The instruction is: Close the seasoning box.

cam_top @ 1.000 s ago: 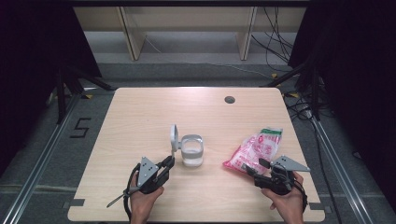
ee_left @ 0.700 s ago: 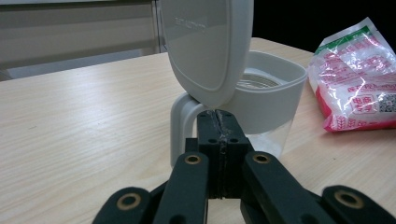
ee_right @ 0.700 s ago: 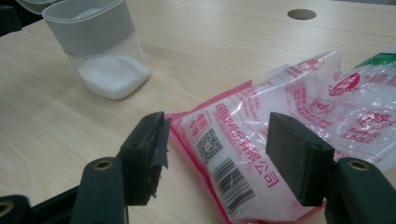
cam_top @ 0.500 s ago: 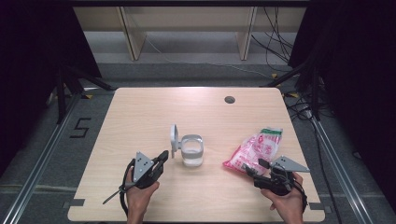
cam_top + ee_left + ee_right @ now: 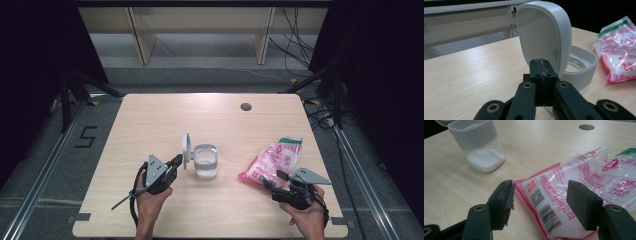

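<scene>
The crinkly pink-and-clear plastic bag (image 5: pixel 564 195) lies limp on the counter (image 5: pixel 150 125) between the right gripper (image 5: pixel 539 202)'s wide jaws; soft and slippery, it is probably best pinched at its corner. The left gripper (image 5: pixel 541 67) is closed, empty.

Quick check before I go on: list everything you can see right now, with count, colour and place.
container: one, clear with white band, table centre, white powder at its bottom
lid: one, white, hinged upright on the container's left
bag: one, pink, white and green, table right
hole: one, dark, far table edge
table: one, light wood
left gripper: black, shut, beside the lid
right gripper: black, open, at the bag's near corner
</scene>
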### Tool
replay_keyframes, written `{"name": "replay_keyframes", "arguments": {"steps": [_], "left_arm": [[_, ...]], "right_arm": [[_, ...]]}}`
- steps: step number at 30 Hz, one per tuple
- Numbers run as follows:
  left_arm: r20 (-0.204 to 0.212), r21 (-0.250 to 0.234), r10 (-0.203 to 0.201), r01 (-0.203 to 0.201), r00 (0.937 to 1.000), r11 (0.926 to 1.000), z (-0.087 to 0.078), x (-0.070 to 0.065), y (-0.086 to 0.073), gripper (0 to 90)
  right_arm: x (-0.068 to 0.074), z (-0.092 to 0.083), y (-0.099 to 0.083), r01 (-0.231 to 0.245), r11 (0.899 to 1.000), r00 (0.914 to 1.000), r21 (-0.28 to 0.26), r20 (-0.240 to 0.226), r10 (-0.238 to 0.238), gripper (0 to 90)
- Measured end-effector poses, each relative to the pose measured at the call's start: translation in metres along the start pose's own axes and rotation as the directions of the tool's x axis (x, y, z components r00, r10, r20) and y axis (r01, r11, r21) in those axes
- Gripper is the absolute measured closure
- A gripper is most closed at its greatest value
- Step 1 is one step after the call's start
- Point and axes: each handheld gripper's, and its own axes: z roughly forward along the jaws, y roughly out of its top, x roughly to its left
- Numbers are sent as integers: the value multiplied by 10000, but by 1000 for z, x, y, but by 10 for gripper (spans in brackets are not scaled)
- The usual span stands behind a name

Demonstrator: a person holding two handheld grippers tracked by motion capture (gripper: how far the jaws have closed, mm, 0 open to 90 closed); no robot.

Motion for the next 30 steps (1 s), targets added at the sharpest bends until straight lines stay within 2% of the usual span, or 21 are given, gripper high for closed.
{"name": "replay_keyframes", "arguments": {"steps": [3, 6, 7, 10, 12, 13, 14, 15, 19, 21, 22, 23, 24, 30], "left_arm": [[39, -140, 7, -7, 10000, 9999, 2, 1, 3, 891], [19, -67, 111, -111, 9999, 9999, 2, 0, 6, 891], [36, -78, 170, -169, 9998, 9998, 2, 0, 7, 891], [41, -115, 152, -152, 9999, 9998, 3, -1, 9, 891], [116, -94, 59, -58, 9999, 9999, 3, -2, 11, 891], [119, -108, 70, -68, 9999, 9999, 4, -3, 11, 891], [134, -104, 116, -115, 9998, 9999, 4, -3, 12, 891], [144, -89, 116, -115, 9998, 9999, 4, -3, 12, 891], [158, -132, 179, -177, 9997, 9998, 5, -4, 13, 891], [181, -143, 119, -117, 9998, 9998, 5, -4, 13, 891], [187, -152, 64, -61, 9998, 9999, 5, -5, 13, 891], [184, -182, 86, -83, 9998, 9998, 5, -5, 13, 891], [168, -187, 177, -174, 9997, 9997, 5, -5, 14, 891], [246, -201, 217, -212, 9995, 9996, 6, -8, 15, 891]], "right_arm": [[0, 0, 0, -14, 10000, 10000, 6, 6, 14, 388], [1, -1, 0, -166, 9998, 9999, 51, 14, 166, 387], [0, 0, 0, -31, 10000, 10000, 18, -5, 31, 388], [0, 0, 0, -18, 10000, 10000, 23, -7, 18, 385], [1, 0, -1, -156, 9999, 9997, -71, -167, 154, 385], [4, -1, -1, -395, 9992, 9990, 43, -192, 395, 384], [4, -2, 0, -415, 9990, 9990, 172, -186, 418, 384], [3, -1, 0, -271, 9996, 9996, 120, -84, 272, 385], [3, -1, 0, -256, 9996, 9996, 136, -100, 257, 384], [3, 1, -1, -217, 9998, 9997, 22, -121, 217, 384], [4, -1, -1, -262, 9995, 9996, 149, -112, 264, 384], [1, -1, 0, 38, 10000, 9998, 32, -171, -37, 384], [1, -1, 0, 93, 10000, 9998, -19, -196, -94, 384], [1, 0, 0, 108, 9999, 9997, 12, -224, -108, 384]]}}
